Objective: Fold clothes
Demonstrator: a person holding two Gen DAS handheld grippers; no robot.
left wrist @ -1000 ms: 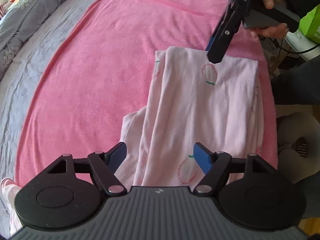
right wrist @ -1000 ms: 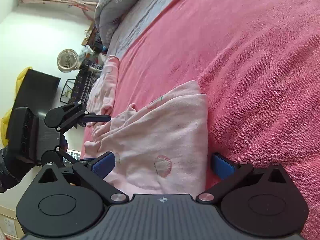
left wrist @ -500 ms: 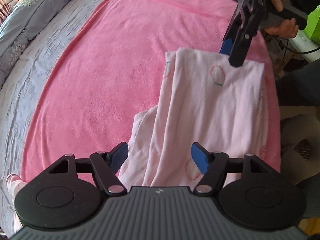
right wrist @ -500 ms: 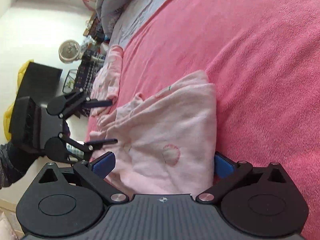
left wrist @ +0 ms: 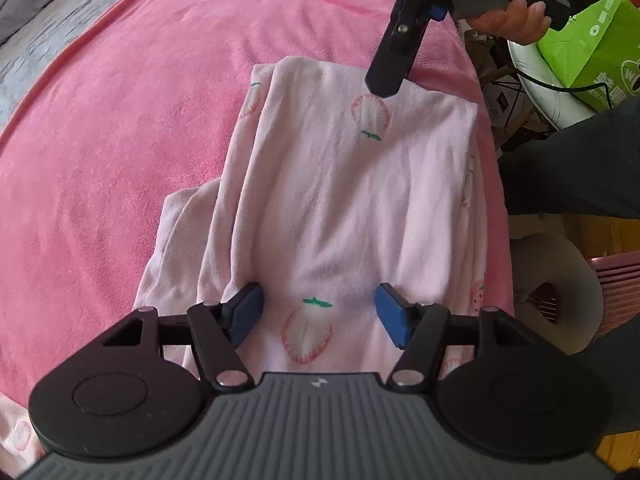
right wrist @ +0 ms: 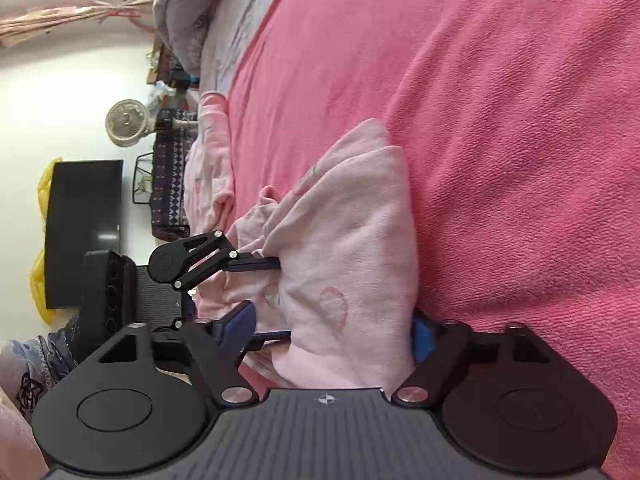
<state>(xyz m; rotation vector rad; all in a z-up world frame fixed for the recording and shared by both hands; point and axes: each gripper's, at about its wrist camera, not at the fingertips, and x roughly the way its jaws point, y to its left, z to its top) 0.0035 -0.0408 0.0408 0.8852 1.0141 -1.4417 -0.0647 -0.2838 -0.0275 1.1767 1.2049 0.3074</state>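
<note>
A pale pink garment [left wrist: 340, 184] with fruit prints lies folded lengthwise on a pink blanket [left wrist: 120, 140]. My left gripper [left wrist: 319, 316] points steeply down over its near end. Its jaws are closing, with a hump of cloth between the blue pads and no firm pinch showing. My right gripper [right wrist: 329, 328] straddles the far end of the garment [right wrist: 344, 240]. Its jaws are closing too, and cloth fills the gap between them. In the left wrist view one of the right gripper's fingers [left wrist: 390, 64] dips onto the far edge. The left gripper [right wrist: 280, 300] shows at the other end.
Grey bedding [left wrist: 40, 0] borders the blanket. A person's hand [left wrist: 508, 20] grips the right handle. A green box [left wrist: 588, 52] and a white cushion [left wrist: 560, 292] sit off the bed edge. Another pink garment [right wrist: 208, 168], a fan [right wrist: 126, 128] and a black screen [right wrist: 82, 232] lie beyond.
Both grippers have sunk onto the garment's two ends. The right jaws have narrowed sharply around the cloth, the left jaws a little. The right view has rolled.
</note>
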